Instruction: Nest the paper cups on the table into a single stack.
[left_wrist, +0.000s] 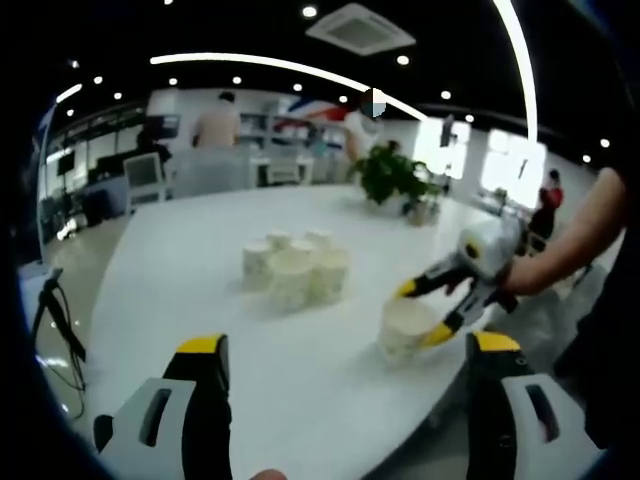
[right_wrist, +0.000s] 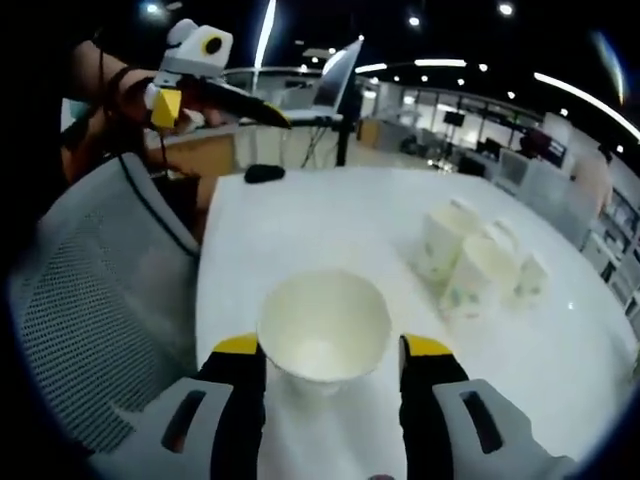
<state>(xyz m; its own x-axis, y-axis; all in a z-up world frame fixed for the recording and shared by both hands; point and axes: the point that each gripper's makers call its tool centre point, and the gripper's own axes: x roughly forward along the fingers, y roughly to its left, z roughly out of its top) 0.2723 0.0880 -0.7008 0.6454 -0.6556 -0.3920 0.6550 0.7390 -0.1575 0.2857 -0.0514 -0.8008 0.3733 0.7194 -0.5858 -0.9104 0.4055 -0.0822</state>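
Task barely started: no stack visible yet. Right gripper (right_wrist: 325, 360) straddles a lone paper cup (right_wrist: 323, 335) low centre in the right gripper view, yellow-tipped jaws either side of the rim; whether they pinch it or just flank it, cannot tell. Same cup (left_wrist: 405, 328) sits lower right in the left gripper view, right gripper (left_wrist: 420, 312) around it. Left gripper (left_wrist: 345, 345) is spread wide and carries nothing, held above the white table (left_wrist: 180, 290). Remaining cups cluster (left_wrist: 295, 265) mid-frame, upright, touching or close, not nested; seen right of centre (right_wrist: 470, 255) from the other side. Cups: thin white paper, tapered, rolled rim, faint print. Table: smooth, glossy. Grey mesh chair (right_wrist: 90, 290) at left.
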